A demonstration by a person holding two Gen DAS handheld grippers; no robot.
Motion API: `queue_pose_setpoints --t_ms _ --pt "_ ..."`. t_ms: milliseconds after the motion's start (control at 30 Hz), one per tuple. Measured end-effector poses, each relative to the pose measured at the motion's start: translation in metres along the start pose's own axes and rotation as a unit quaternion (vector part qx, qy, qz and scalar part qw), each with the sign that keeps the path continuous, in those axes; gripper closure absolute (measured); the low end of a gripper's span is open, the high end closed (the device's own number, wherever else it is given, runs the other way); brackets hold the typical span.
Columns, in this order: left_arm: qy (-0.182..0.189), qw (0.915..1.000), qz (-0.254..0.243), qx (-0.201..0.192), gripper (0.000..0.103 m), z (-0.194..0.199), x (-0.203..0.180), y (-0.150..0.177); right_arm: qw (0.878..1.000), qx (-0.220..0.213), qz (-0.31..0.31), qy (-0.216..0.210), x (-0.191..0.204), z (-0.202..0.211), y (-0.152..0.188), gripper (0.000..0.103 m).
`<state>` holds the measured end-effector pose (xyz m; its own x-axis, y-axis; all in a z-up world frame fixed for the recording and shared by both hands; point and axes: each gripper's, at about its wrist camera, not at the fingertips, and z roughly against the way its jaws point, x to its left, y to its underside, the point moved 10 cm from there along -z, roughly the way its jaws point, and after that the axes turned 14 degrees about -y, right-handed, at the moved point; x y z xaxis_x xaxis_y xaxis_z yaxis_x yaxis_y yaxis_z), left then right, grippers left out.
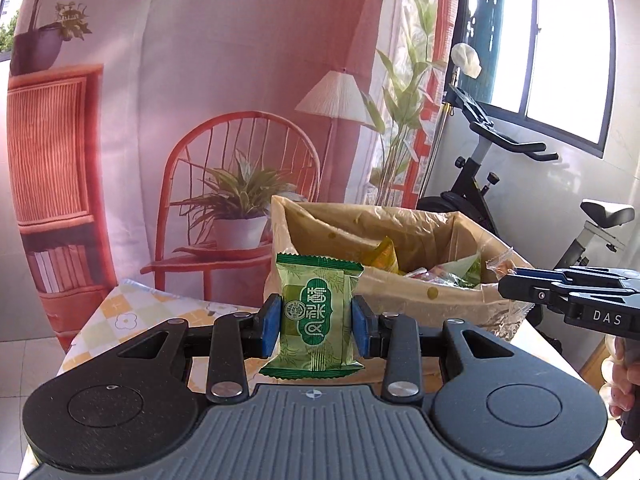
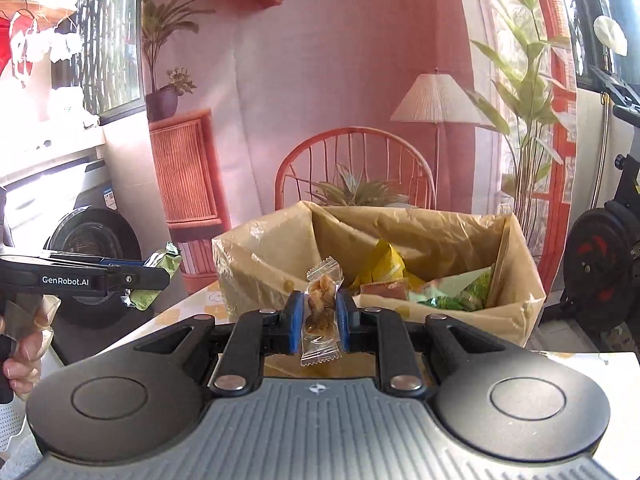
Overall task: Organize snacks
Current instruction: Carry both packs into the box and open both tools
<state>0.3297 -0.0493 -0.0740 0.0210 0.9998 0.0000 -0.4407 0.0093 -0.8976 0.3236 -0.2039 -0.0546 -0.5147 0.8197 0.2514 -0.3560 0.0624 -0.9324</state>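
Several wrapped snacks are already lying inside the plastic-lined brown cardboard box. Left gripper is clamping a green foil packet, right gripper a clear-wrapped nut candy, both just before the box, undelivered.

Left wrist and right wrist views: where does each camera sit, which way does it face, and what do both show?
Left wrist: sits on the left tongs, looking forward along them at the green snack packet they grip and the lined cardboard box beyond; the right tongs and a hand show at right.
Right wrist: sits on the right tongs, facing the same box over the clear-wrapped snack they grip; the left tongs and a hand show at left.
Shared: the box, both snacks, printed backdrop.
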Motion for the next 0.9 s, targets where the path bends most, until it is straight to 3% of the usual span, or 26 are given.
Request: queue_pose_setpoints --t_ms 100,233,467,500,567,900 --pt "0.000 0.9999 -0.007 -0.011 0.064 -0.017 -0.023 -0.026 0.999 -0.002 0.033 0.013 -0.015 -0.016 -0.023 0.084" --pt "-0.001 0.9998 -0.013 -0.017 0.064 -0.045 -0.045 -0.053 0.999 0.023 0.027 0.039 -0.048 -0.041 -0.032 0.084" --pt "-0.006 0.9998 -0.008 0.019 0.061 -0.092 -0.057 -0.050 0.995 0.053 -0.012 0.088 -0.089 -0.055 -0.015 0.081" --pt "-0.003 0.9998 -0.005 0.021 0.053 -0.093 -0.058 -0.048 0.994 0.052 -0.014 0.093 -0.091 -0.054 -0.014 0.080" --pt "0.000 0.9998 -0.001 0.018 0.046 -0.092 -0.056 -0.043 0.994 0.048 -0.018 0.097 -0.094 -0.045 -0.012 0.074" --pt "-0.011 0.9995 -0.026 0.013 0.046 -0.062 -0.055 -0.035 0.996 0.034 -0.019 0.084 -0.077 -0.013 -0.009 0.072"
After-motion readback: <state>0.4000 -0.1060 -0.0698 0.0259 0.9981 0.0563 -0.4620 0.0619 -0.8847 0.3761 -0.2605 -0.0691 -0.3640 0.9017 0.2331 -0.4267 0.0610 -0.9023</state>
